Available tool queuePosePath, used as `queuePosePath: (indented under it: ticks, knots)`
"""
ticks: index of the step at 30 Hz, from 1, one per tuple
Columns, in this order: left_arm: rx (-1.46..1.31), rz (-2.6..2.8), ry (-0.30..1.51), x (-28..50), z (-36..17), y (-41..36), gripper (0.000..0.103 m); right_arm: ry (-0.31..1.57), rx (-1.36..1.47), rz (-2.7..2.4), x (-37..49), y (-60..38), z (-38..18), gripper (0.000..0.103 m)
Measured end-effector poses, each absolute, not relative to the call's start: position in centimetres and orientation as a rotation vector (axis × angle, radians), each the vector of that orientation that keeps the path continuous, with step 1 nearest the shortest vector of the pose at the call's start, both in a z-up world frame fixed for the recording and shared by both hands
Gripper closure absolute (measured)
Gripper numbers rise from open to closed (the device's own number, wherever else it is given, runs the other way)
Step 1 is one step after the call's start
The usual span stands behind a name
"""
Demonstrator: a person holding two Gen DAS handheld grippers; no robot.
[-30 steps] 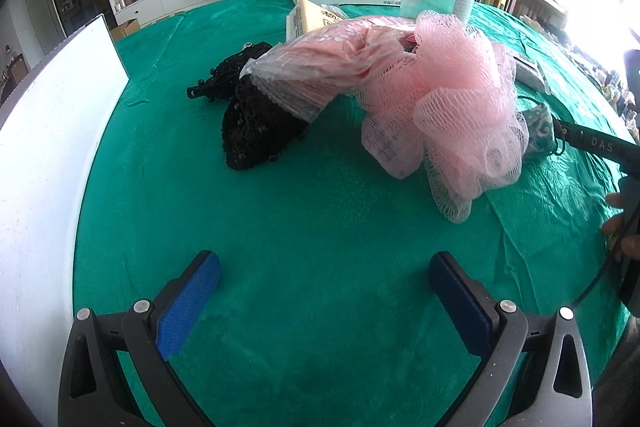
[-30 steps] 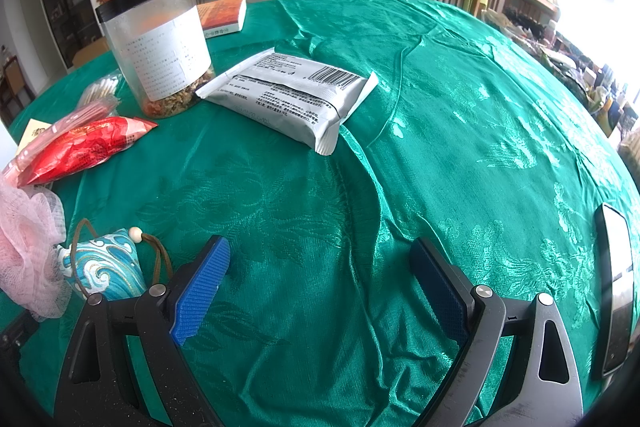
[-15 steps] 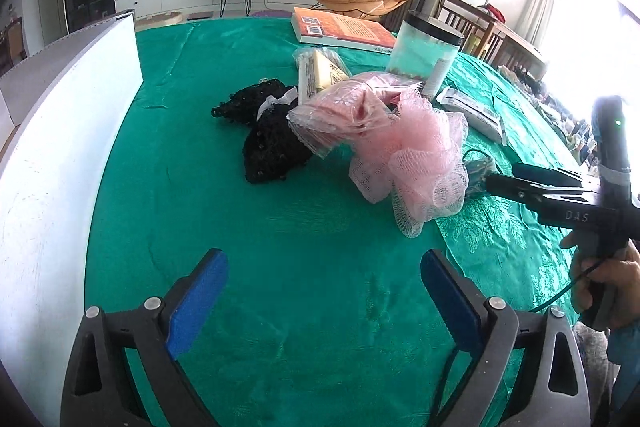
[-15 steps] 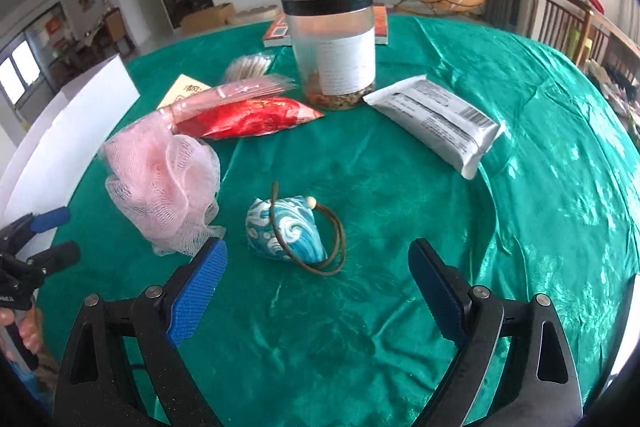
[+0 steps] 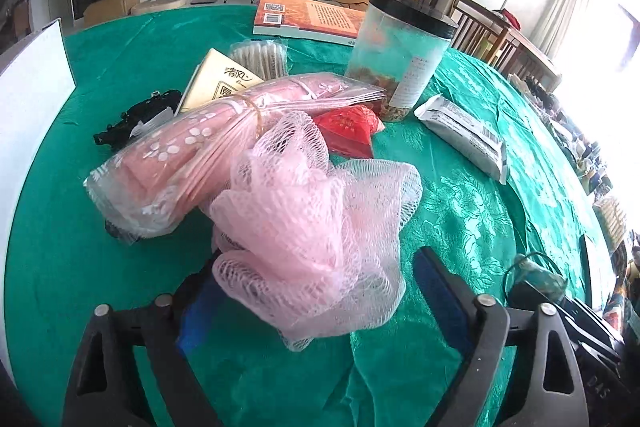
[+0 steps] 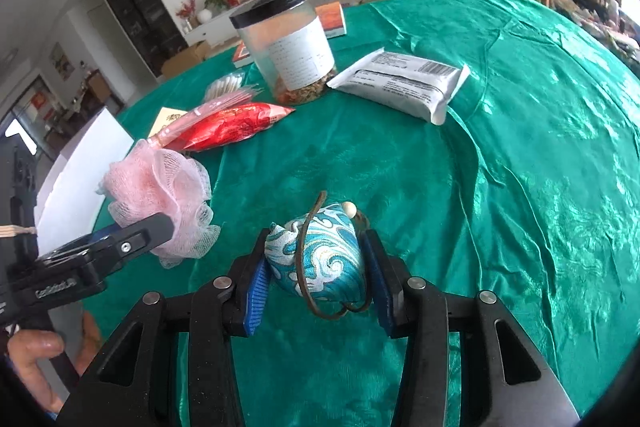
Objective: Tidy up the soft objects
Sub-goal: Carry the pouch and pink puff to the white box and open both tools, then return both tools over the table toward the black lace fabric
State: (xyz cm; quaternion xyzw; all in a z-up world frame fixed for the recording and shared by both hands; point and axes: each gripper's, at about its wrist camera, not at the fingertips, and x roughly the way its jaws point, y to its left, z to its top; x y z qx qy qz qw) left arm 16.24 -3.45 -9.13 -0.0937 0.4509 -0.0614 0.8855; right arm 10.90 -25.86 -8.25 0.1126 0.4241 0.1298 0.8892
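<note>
A pink mesh bath pouf (image 5: pixel 304 235) fills the gap of my left gripper (image 5: pixel 316 267); its jaws are closing and the blue pads press into the mesh. From the right wrist view, one left fingertip (image 6: pixel 140 233) digs into the pouf (image 6: pixel 160 187). My right gripper (image 6: pixel 316 247) is closing on a blue-and-white embroidered pouch (image 6: pixel 320 255) with a brown cord, and both pads touch its sides. A pink towel in clear wrap (image 5: pixel 208 147) and a black lace piece (image 5: pixel 136 115) lie behind the pouf on the green tablecloth (image 5: pixel 80 267).
A black-lidded jar (image 6: pixel 288 47), a grey-white packet (image 6: pixel 400 87), a red packet (image 6: pixel 228 125), a book (image 5: pixel 308 17), a tissue pack (image 5: pixel 218 83) and cotton swabs (image 5: pixel 260 57) sit farther back. A white box wall (image 5: pixel 28 107) stands at the left.
Both grippers moved forward and narrowed from wide open. The left now has the pink pouf between its pads, the right the embroidered pouch.
</note>
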Motion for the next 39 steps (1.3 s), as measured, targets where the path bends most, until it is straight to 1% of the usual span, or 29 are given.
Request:
queuePosePath:
  ticks: [1, 5, 8, 10, 12, 14, 17, 19, 21, 23, 24, 25, 26, 27, 29, 31, 33, 37, 38, 39]
  knots:
    - [-0.178, -0.106, 0.947, 16.3, -9.5, -3.6, 0.079, 0.865, 0.258, 0.259, 10.1, -26.4, -8.2, 0.056]
    - [-0.267, -0.222, 0.946, 12.7, -8.6, -1.1, 0.08, 0.799, 0.315, 0.259, 8.7, -27.0, -7.0, 0.056]
    - [-0.315, -0.292, 0.949, 8.0, -6.9, 2.4, 0.08, 0.817, 0.323, 0.289, 8.6, -26.4, -7.2, 0.056]
    - [-0.328, -0.294, 0.931, 5.2, -5.1, 5.5, 0.08, 0.814, 0.307, 0.308, 8.6, -25.6, -6.9, 0.056]
    - [-0.328, -0.257, 0.872, 2.7, -2.4, 9.2, 0.08, 0.834, 0.323, 0.359, 8.6, -24.0, -6.5, 0.056]
    - [-0.316, -0.185, 0.802, 0.3, 0.6, 13.4, 0.08, 0.84, 0.335, 0.452, 8.1, -21.2, -5.3, 0.056]
    - [-0.264, -0.013, 0.715, -2.5, 4.2, 19.6, 0.08, 0.814, 0.325, 0.64, 7.2, -15.0, -1.3, 0.056]
    - [-0.235, 0.113, 0.68, -4.1, 5.4, 23.4, 0.079, 0.797, 0.311, 0.786, 6.5, -9.9, 1.8, 0.056]
    - [-0.237, 0.22, 0.68, -5.3, 5.4, 27.0, 0.077, 0.792, 0.278, 0.925, 5.7, -4.5, 4.4, 0.056]
    - [-0.249, 0.309, 0.701, -6.1, 4.6, 29.7, 0.07, 0.801, 0.234, 1.038, 4.8, 0.8, 6.1, 0.056]
    - [-0.247, 0.351, 0.714, -6.4, 3.8, 30.8, 0.054, 0.807, 0.213, 1.079, 4.6, 3.2, 6.5, 0.052]
    - [-0.248, 0.391, 0.729, -6.5, 3.2, 31.5, 0.029, 0.823, 0.194, 1.112, 4.4, 5.5, 6.6, 0.046]
    - [-0.257, 0.421, 0.733, -6.7, 2.5, 32.1, 0.018, 0.857, 0.184, 1.153, 4.5, 7.6, 6.4, 0.038]
    - [-0.269, 0.44, 0.726, -7.0, 2.1, 32.5, 0.01, 0.894, 0.187, 1.184, 4.7, 9.2, 6.1, 0.027]
    - [-0.293, 0.442, 0.721, -7.1, 1.3, 32.3, 0.01, 0.938, 0.194, 1.185, 5.1, 10.9, 5.3, 0.027]
    - [-0.3, 0.419, 0.715, -6.6, 1.0, 31.3, 0.01, 0.93, 0.205, 1.166, 5.3, 10.1, 4.8, 0.027]
    - [-0.292, 0.386, 0.708, -5.9, 1.0, 29.8, 0.01, 0.883, 0.177, 1.093, 5.6, 7.7, 4.3, 0.027]
    - [-0.281, 0.212, 0.693, -3.9, 2.2, 23.9, 0.01, 0.776, -0.004, 0.777, 6.0, 0.7, 1.1, 0.028]
    - [-0.27, 0.158, 0.699, -3.3, 2.1, 22.0, 0.009, 0.771, -0.044, 0.687, 6.3, -1.3, -0.2, 0.028]
    - [-0.26, 0.103, 0.711, -2.6, 2.4, 20.3, 0.005, 0.781, -0.072, 0.611, 6.7, -3.4, -1.5, 0.028]
